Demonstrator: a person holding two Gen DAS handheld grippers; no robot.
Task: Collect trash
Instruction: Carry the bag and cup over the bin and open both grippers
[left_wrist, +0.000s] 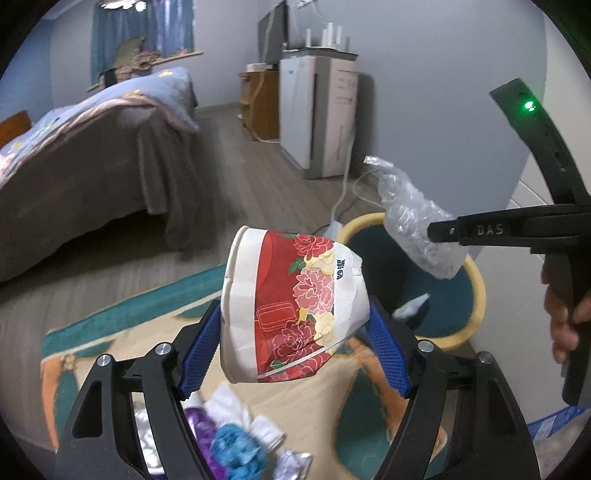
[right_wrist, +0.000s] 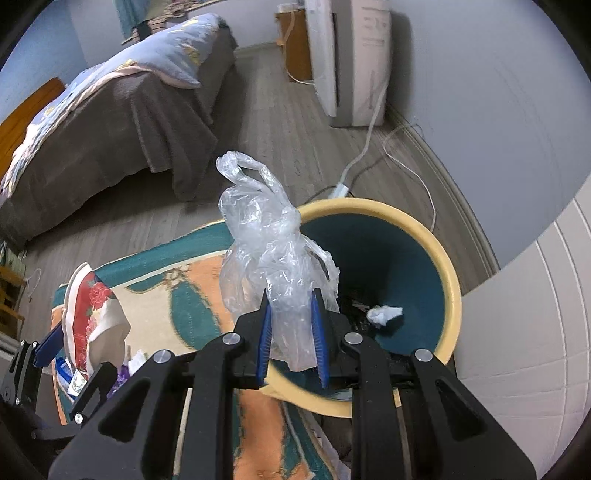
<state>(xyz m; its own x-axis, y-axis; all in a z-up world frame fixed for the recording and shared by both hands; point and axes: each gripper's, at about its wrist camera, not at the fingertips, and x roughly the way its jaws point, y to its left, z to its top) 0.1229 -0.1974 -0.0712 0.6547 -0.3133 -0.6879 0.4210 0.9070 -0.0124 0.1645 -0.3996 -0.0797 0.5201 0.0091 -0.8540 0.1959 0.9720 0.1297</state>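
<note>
1. Bedroom floor of grey wood planks, with a patterned teal-and-orange rug under the work area.
2. Left tongs stand wide, blue pads clamped on the sides of a crushed paper cup, red with a flower print and white rim; cup is lifted clear of the rug.
3. Right tongs are nearly closed, pinching a crumpled clear plastic bag; the bag sticks up above the pads, with a tail hanging below them.
4. Bag sits over the near rim of the trash bin, round, yellow rim, teal inside.
5. Crumpled white tissue lies inside the bin, with some dark bits beside it.
6. Left wrist view: the right tongs come in from the right with the bag over the bin; a hand grips the handle.
7. More litter on the rug under the left tongs: white paper, purple and blue wrappers, blurred.
8. Bin stands by the white wall, partly on the rug.
9. Beyond: bed with brown cover and blue quilt, white appliance, white cable on the floor, wooden cabinet.
</note>
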